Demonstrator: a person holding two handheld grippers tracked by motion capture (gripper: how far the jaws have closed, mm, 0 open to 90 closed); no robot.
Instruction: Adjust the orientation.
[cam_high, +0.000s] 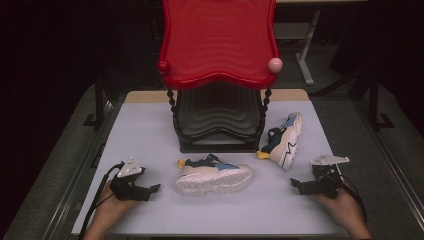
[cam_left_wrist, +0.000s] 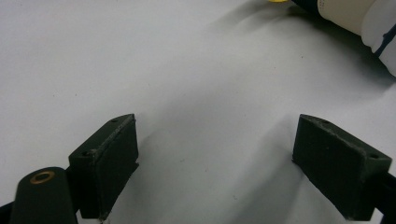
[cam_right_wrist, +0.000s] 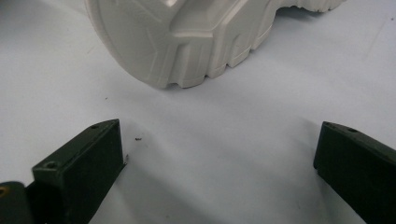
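Two white, navy and blue sneakers lie on the white table (cam_high: 150, 135). The near sneaker (cam_high: 215, 175) is tipped on its side at centre front, with its white sole toward me and its yellow heel tab at the left. The second sneaker (cam_high: 285, 139) rests on its side by the rack's right foot. My left gripper (cam_high: 149, 191) is open, left of the near sneaker's heel (cam_left_wrist: 355, 14), jaws (cam_left_wrist: 219, 158) empty. My right gripper (cam_high: 298, 186) is open, right of its toe, and the white sole (cam_right_wrist: 196, 37) lies just past the empty jaws (cam_right_wrist: 219, 163).
A two-tier rack stands at the table's back centre, with a red upper tray (cam_high: 219, 40) over a dark lower shelf (cam_high: 219, 117). Bare tabletop lies between each gripper and the near sneaker. Dark floor and table legs surround the table.
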